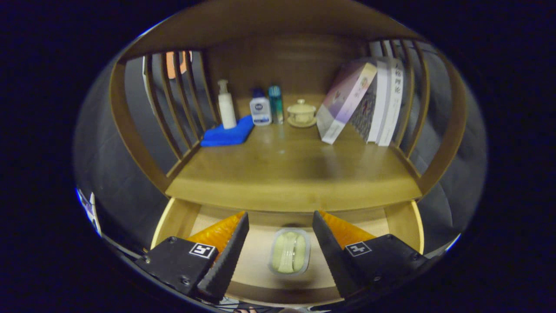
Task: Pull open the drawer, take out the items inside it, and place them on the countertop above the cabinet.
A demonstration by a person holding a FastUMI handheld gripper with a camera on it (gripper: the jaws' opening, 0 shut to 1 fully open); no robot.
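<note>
The wooden drawer (176,219) stands pulled open below the countertop (286,174). On its floor lies a small clear plastic box (290,251) with pale green contents. My gripper (280,221) hangs open above the drawer, its two fingers spread to either side of the box without touching it. The box lies between the fingers and a little below them.
At the back of the countertop stand a white pump bottle (226,105) on a folded blue cloth (228,134), a small white bottle (260,108), a teal can (275,103), a lidded cup (301,113) and leaning books (365,104). Slatted wooden sides (173,108) close in both ends.
</note>
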